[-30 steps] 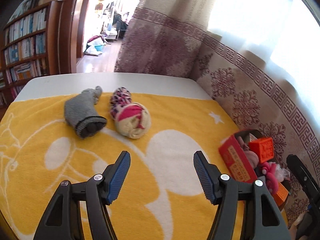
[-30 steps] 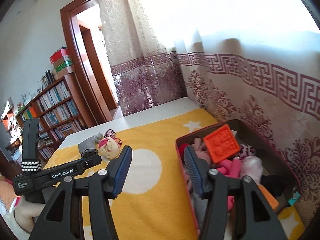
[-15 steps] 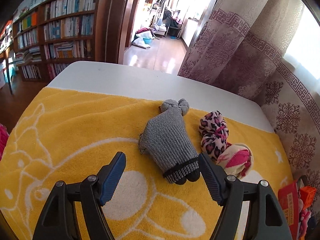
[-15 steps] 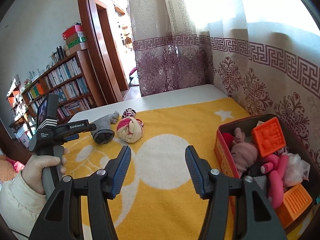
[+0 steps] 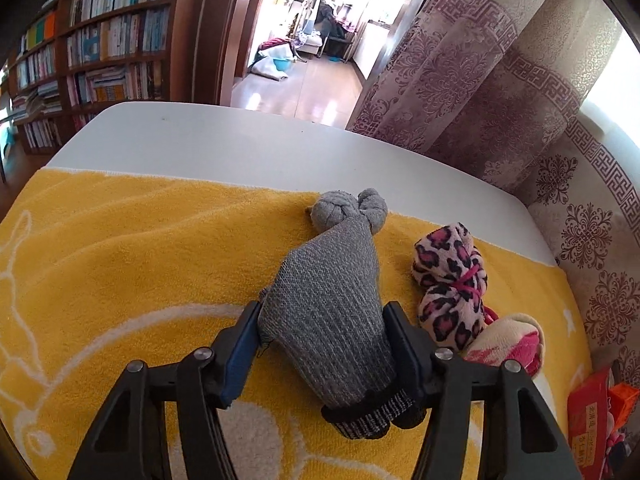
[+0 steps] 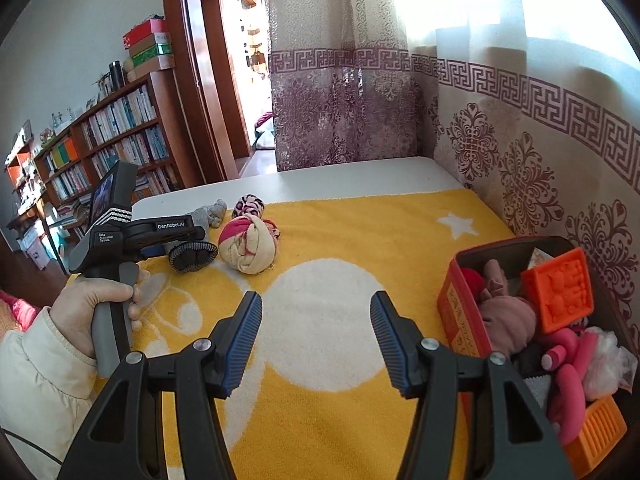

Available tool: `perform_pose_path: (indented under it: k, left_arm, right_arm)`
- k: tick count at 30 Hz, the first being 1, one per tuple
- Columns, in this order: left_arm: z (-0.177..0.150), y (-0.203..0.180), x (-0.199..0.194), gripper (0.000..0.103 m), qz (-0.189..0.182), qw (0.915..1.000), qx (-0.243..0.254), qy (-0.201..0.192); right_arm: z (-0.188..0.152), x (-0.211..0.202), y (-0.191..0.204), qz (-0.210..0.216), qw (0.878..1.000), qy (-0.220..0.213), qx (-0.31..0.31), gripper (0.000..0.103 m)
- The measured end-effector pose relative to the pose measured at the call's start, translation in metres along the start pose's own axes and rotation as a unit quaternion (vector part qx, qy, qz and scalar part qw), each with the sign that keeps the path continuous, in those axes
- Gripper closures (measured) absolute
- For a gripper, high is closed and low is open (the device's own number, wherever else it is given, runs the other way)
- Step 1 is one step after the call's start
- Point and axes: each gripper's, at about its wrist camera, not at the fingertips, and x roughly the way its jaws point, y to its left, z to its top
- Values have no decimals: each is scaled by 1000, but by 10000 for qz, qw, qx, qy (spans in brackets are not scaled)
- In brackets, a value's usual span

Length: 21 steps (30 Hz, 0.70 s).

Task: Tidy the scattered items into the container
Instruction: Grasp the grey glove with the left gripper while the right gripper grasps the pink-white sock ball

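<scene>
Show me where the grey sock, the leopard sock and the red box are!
grey sock (image 5: 328, 316): left wrist view, middle of its knitted body.
leopard sock (image 5: 448, 276): left wrist view, spotted middle.
red box (image 6: 460, 312): right wrist view, its red side wall.

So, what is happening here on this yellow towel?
A person is tidying soft items into the red box, which already holds toys and socks. The left gripper is closing its fingers around the grey rolled sock, which lies between them on the yellow towel. The leopard-print sock roll and the pink-and-cream sock ball lie beside it, untouched. The right gripper hangs open over the towel near the box, holding nothing.
</scene>
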Motion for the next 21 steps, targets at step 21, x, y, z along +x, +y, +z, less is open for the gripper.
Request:
perform_pose_path:
  k: [21]
  left_arm:
    - [21,16,-55,57,-681,9961,-249,-512]
  right_arm:
    - [56,160,49,864,9902,1075,206,37]
